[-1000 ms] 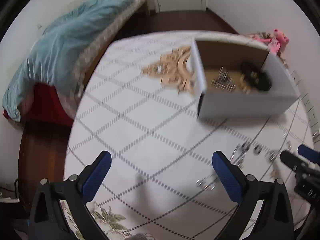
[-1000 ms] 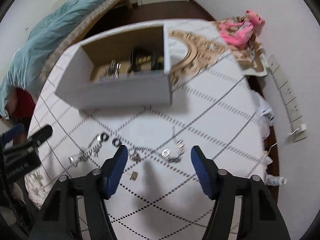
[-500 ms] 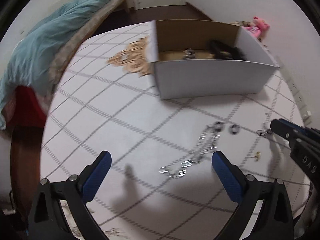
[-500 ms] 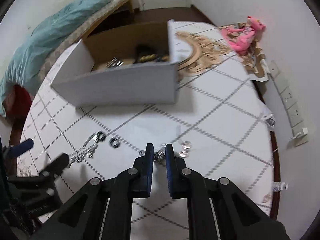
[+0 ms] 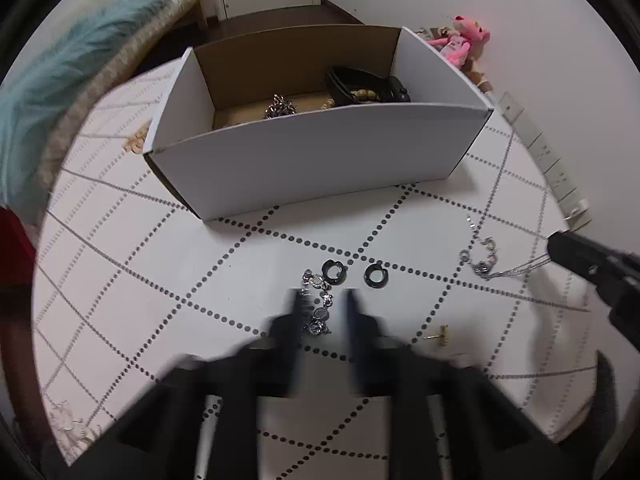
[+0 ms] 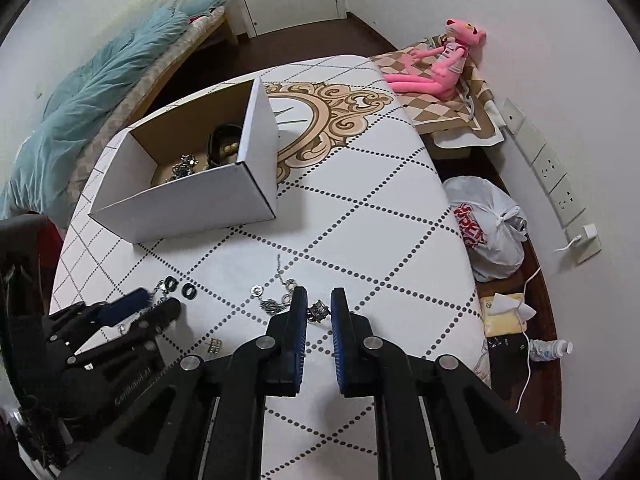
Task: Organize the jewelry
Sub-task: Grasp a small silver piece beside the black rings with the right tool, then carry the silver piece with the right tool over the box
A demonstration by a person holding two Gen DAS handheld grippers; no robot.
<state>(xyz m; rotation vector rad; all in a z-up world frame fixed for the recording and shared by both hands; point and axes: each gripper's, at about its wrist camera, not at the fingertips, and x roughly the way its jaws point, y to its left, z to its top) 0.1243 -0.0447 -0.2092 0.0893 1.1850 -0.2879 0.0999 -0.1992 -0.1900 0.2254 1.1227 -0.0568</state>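
Observation:
On the white dotted tablecloth lies a silver bracelet. My left gripper, blurred by motion, has its jaws closing on it, a finger on each side. In the right wrist view the left gripper holds that chain between two nearly closed fingers. My right gripper is shut on the charm of a thin silver necklace, whose chain trails left. Two black rings and a gold stud lie close by. The white box behind holds a black bracelet and a silver chain.
A pink plush toy sits on a checked cloth at the table's far right. Below the right edge are a tied plastic bag, a small bottle and wall sockets. A bed with a blue quilt lies to the left.
My left gripper swung over to the bracelet and went from wide open to nearly closed around it. My right gripper closed on the necklace charm and drew it to the right.

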